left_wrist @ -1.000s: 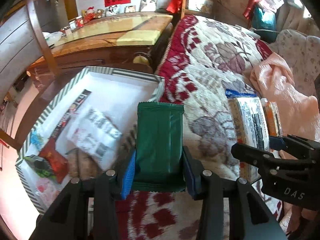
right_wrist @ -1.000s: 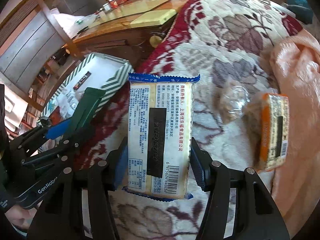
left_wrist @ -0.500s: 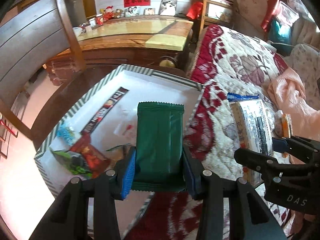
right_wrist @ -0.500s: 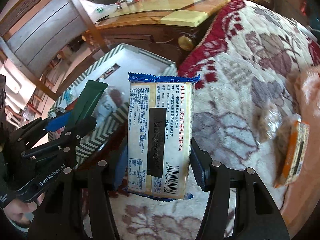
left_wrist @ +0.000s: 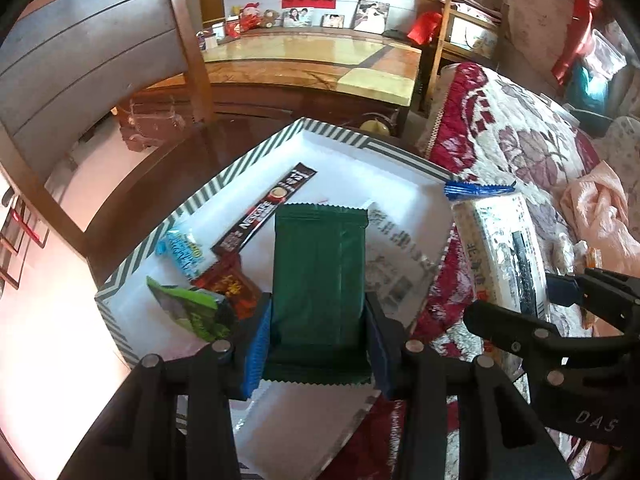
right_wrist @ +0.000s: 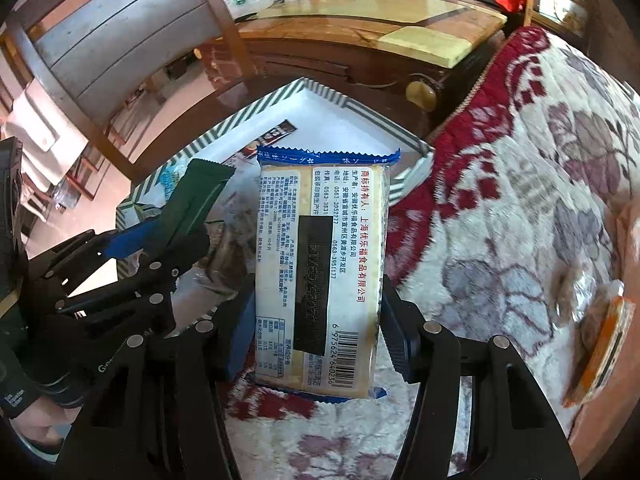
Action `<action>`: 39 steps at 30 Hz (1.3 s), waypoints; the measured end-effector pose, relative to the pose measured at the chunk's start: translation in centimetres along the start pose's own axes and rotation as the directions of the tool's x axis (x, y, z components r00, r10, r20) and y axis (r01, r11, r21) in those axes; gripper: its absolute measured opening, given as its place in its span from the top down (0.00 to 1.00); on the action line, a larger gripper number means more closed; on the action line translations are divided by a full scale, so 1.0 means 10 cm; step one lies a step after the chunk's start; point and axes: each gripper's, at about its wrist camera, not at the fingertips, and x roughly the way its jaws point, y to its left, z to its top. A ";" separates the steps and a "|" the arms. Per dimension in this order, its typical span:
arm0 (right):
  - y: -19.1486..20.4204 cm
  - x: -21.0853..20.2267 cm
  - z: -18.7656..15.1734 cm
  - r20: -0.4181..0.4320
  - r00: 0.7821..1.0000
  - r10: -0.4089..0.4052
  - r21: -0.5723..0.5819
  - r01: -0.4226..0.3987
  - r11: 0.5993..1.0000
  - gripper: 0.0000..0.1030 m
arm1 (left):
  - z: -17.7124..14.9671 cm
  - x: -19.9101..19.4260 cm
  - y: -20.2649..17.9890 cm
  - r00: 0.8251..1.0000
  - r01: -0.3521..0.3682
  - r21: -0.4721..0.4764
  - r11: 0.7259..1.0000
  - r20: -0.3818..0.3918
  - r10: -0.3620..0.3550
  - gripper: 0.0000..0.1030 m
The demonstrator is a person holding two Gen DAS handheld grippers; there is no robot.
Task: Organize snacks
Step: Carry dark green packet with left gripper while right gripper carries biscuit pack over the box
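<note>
Striped box (left_wrist: 362,142) now fills the near-left view; a second ago it sat further left, beside the floral blanket (left_wrist: 532,148). Both hands carried over. Left gripper (left_wrist: 318,344) pinching green packet (left_wrist: 320,280) above the box. Right gripper (right_wrist: 316,344) pinching cracker pack (right_wrist: 320,276), over the right rim. Drop looks next.

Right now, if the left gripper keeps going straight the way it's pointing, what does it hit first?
Probably the white floor of the striped box. The left gripper, shut on the green packet, points down into it; depth is unclear.
</note>
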 end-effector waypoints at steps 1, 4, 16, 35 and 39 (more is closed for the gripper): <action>0.02 0.00 0.01 -0.001 1.000 0.000 -0.004 0.000 1.000 0.46 | 0.00 0.00 0.02 1.000 -0.002 -0.005 1.000 -0.001 0.002 0.55; 0.07 0.04 0.03 -0.010 1.000 0.006 -0.014 -0.006 1.000 0.46 | 0.00 0.01 0.08 1.000 -0.006 -0.018 1.000 -0.002 0.006 0.55; 0.24 0.16 0.12 -0.035 0.999 0.019 -0.054 -0.021 0.998 0.46 | -0.01 0.05 0.27 1.000 -0.020 -0.058 0.998 -0.016 0.019 0.55; 0.54 0.58 0.55 -0.070 0.998 -0.007 -0.128 -0.002 0.992 0.46 | -0.05 0.18 0.57 0.998 -0.051 -0.114 0.992 -0.052 0.045 0.55; 0.59 0.66 0.67 -0.073 0.997 -0.018 -0.143 0.007 0.990 0.46 | -0.06 0.22 0.60 0.997 -0.052 -0.127 0.990 -0.064 0.044 0.55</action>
